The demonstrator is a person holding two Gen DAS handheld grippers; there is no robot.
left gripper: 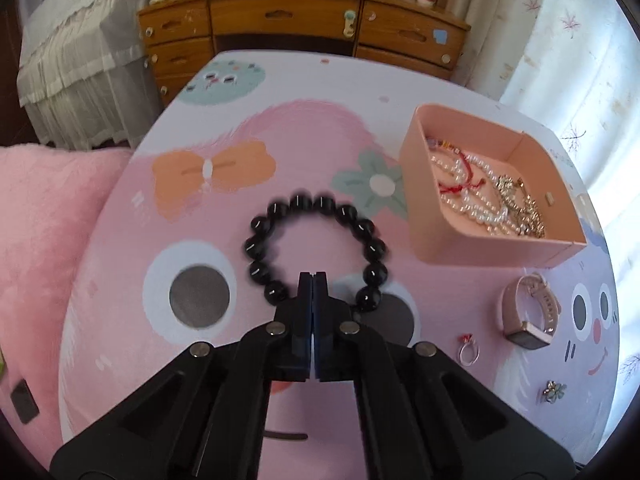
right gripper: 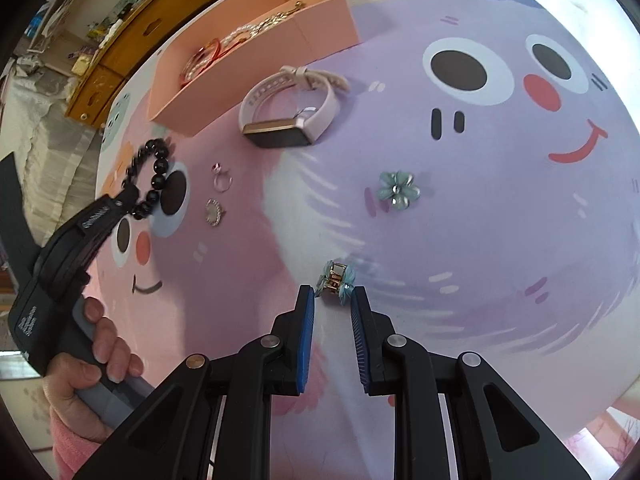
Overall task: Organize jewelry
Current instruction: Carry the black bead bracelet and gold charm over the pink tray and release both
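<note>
Overhead, left gripper (left gripper: 313, 280) clamped on black bead bracelet (left gripper: 316, 246), loop hanging forward of closed jaws, left of pink tray (left gripper: 416, 184). Right gripper (right gripper: 332, 300) jaws parted narrowly, teal flower clip (right gripper: 336, 280) just ahead between tips, well below tray.

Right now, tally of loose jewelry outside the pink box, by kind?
Black bead bracelet, held by left gripper: 1
Pink watch: 1
Rings: 2
Teal flower pieces: 2
Total: 6
</note>
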